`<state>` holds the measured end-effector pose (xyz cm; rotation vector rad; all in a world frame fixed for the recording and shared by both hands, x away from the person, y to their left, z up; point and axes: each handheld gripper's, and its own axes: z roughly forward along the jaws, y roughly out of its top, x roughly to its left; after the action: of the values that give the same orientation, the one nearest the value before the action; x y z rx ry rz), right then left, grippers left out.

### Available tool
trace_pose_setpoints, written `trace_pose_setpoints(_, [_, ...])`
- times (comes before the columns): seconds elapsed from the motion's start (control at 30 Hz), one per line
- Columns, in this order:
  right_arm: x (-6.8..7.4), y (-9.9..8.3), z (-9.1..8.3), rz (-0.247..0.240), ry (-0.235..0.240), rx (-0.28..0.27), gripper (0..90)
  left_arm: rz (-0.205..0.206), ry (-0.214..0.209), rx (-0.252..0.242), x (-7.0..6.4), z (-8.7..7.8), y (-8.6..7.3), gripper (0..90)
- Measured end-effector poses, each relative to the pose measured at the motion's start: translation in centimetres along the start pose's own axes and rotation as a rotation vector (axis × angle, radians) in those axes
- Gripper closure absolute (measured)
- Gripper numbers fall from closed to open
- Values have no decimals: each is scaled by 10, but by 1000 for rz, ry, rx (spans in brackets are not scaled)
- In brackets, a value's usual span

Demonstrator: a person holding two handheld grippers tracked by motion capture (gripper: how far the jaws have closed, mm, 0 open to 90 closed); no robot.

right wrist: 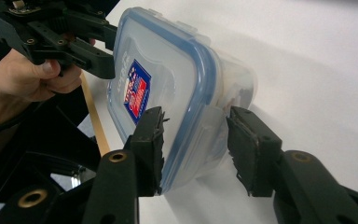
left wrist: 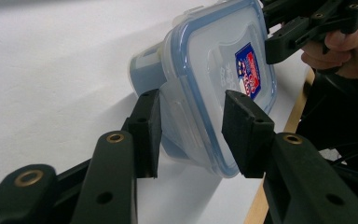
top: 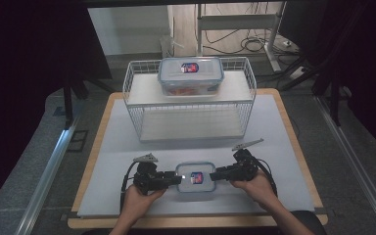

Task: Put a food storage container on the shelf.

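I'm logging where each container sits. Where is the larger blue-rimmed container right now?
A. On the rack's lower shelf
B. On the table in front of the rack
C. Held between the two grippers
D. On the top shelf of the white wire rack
D: the larger container rests on the top shelf of the white wire rack, behind the smaller container between the grippers.

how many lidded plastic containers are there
2: one container on the wire rack's top shelf, one small container on the near table between both tongs.

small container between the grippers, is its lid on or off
On. The blue-rimmed lid sits flush over the small container in both gripper views; the side flap by the right gripper looks folded down.
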<state>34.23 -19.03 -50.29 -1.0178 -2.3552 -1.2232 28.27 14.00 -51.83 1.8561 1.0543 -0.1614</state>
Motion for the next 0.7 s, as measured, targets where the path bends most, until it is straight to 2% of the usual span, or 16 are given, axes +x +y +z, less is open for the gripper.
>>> trace_pose_setpoints(0.07, [1,-1,-6,-5,-18,-49,662,-18,-16,-6,2,1,0,580])
trace_pose_setpoints(0.17, [-2,-2,-7,31,6,-57,660,-40,-11,-11,1,2,0,575])
trace_pose_setpoints(0.23, [-4,-2,-5,52,25,-43,640,-43,-15,-8,2,3,1,574])
trace_pose_setpoints(0.37, [-6,-4,-3,58,32,-35,600,-58,-24,-9,4,3,1,576])
trace_pose_setpoints(0.43, [-7,-6,-1,55,37,-27,562,-61,-30,-7,5,3,1,577])
trace_pose_setpoints(0.5, [-8,-8,4,74,54,-10,510,-70,-36,1,6,3,0,584])
trace_pose_setpoints(0.53, [-9,-9,4,81,53,-11,508,-73,-31,6,7,2,-1,599])
trace_pose_setpoints(0.6, [-10,-10,3,98,53,-14,529,-94,-55,3,9,2,-3,618])
trace_pose_setpoints(0.7, [-10,-10,3,112,56,-15,538,-93,-53,5,9,3,-2,617])
